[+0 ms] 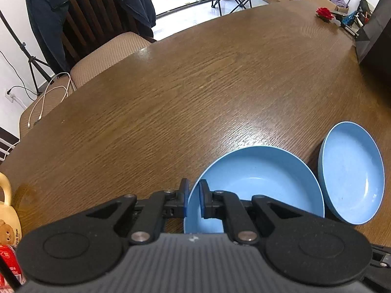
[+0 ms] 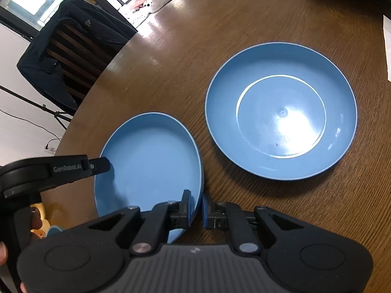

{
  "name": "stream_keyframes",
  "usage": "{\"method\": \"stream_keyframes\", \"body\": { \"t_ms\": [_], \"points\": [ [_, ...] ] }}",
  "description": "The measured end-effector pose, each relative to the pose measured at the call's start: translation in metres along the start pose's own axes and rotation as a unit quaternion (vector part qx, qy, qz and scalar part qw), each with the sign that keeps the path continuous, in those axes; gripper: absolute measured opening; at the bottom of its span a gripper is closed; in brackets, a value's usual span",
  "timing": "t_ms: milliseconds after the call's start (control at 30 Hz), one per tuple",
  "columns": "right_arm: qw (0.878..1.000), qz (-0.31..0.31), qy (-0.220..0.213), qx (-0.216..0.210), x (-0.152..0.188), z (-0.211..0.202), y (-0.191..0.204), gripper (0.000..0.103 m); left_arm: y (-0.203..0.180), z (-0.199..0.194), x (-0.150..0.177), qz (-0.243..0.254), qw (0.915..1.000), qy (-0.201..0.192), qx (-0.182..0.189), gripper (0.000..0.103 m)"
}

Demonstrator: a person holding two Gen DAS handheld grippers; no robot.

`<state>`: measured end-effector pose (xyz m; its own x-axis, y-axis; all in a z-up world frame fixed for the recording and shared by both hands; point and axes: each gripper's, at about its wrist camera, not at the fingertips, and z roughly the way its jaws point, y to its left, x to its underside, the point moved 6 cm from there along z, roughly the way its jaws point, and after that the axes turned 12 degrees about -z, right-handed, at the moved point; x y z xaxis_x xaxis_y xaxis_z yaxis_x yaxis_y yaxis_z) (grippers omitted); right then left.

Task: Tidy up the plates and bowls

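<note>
On the near edge of the round wooden table (image 2: 171, 56), left to right: my left claw (image 1: 193, 201) is pinching the left rim of the nearer blue bowl (image 1: 259, 185), one pad outside the wall, one inside, pressed nearly together on it. From the right wrist view the same bowl (image 2: 151, 161) shows the left claw's black finger (image 2: 97, 166) over its left rim and my right claw (image 2: 196, 211) clamped on its right rim, pads close with the rim between them. So both claws grip one bowl on opposite sides.

Bowl opens upward but looks tilted in the right wrist view, reading as an oval with the long axis running from the near edge toward the table's middle. Can't tell if its base is still touching the wood.

Right of it, just beside and apart by a thin strip of wood: second blue dish (image 2: 281, 109), wider and shallower, sitting flat, opening up, round with no real long axis. Same dish at far right in the left view (image 1: 352, 171), close to the held bowl.

Extras: cream mug with a bear print (image 1: 7, 217) at the near-left edge, red flower (image 1: 324, 13) at the far-right edge, white paper (image 2: 387, 46) at the right edge. Chair with a dark jacket (image 1: 48, 19) stands past the far-left edge.
</note>
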<state>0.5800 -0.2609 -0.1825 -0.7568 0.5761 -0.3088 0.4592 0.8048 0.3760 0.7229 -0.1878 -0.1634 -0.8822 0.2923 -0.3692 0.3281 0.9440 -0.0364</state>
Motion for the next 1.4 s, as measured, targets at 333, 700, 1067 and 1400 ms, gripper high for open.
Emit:
{"method": "stream_keyframes", "body": {
  "t_ms": [333, 700, 1067, 1400],
  "points": [
    [1.000, -0.007, -0.015, -0.007, 0.001, -0.019, -0.005, 0.009, -0.004, -0.017, 0.002, 0.001, 0.9999, -0.014, -0.004, 0.010],
    [0.999, -0.013, -0.032, -0.020, 0.006, -0.053, -0.019, 0.009, -0.018, -0.052, 0.009, 0.005, 0.9993, -0.036, -0.012, 0.009],
    [0.998, -0.024, -0.047, -0.026, 0.014, -0.100, -0.040, 0.009, -0.042, -0.087, 0.022, -0.001, 0.9984, -0.055, -0.009, 0.009],
    [0.998, -0.027, -0.050, -0.034, 0.021, -0.126, -0.051, 0.009, -0.060, -0.106, 0.038, -0.008, 0.9980, -0.061, -0.018, 0.010]
  ]
}}
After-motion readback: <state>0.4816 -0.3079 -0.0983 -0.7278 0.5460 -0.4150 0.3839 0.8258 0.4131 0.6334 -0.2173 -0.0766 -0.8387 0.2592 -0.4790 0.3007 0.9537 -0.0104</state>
